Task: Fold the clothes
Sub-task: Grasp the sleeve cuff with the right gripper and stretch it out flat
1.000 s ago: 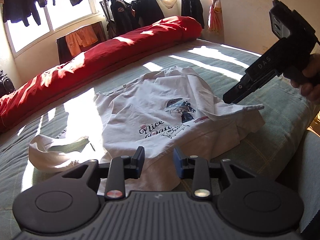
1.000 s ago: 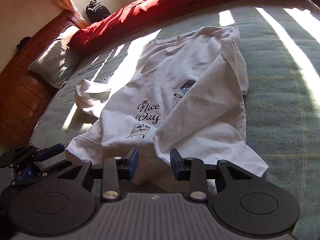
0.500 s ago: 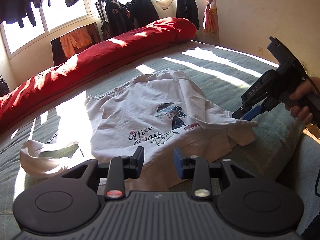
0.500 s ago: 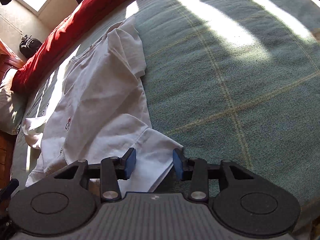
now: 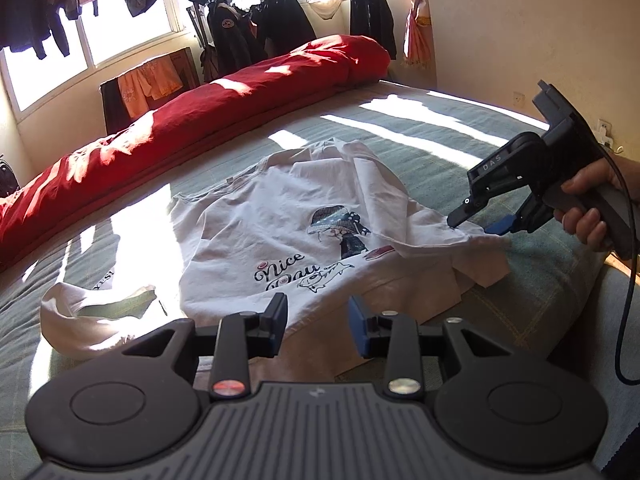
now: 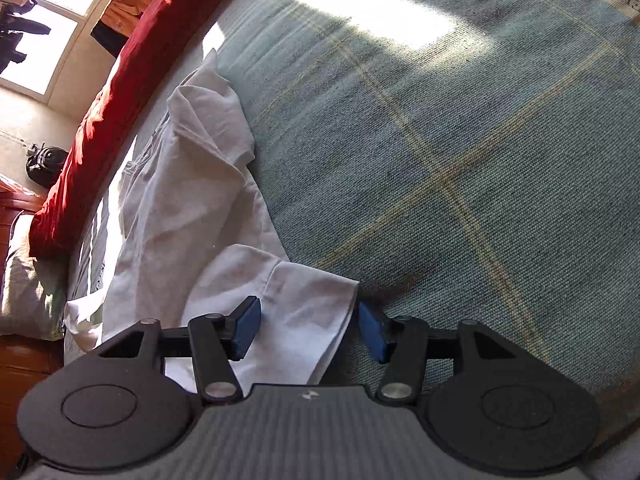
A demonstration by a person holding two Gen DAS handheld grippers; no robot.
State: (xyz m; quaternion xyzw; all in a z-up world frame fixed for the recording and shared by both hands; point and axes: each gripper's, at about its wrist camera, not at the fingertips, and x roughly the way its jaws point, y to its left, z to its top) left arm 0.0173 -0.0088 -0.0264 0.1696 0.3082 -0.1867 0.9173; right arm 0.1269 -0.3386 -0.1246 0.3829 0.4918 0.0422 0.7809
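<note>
Right gripper [image 6: 308, 326] is spread wide with the cuff end of the sleeve [image 6: 304, 308] sitting right between its blue pads, cloth not pinched, one pad on the fabric side and the other down against the bed [image 6: 460, 140]. From the left wrist view you can see that same gripper [image 5: 476, 226] held by a hand [image 5: 586, 212], its black tip touching the sleeve where the cloth lifts into a little ridge. Left gripper [image 5: 316, 324] is also wide open, holding nothing, just above the near hem of the white t-shirt [image 5: 280, 216]. The shirt lies straight ahead of it, front side up, soft wrinkly cotton with a cartoon print and curly "Nice Day" lettering. Its other sleeve is bunched into a rumpled loop off to the gripper's left. The bed cover is a coarse greenish weave with thin yellow check lines. Beyond the shirt there's a long puffy red duvet [image 5: 192, 120] rolled along the far edge.
</note>
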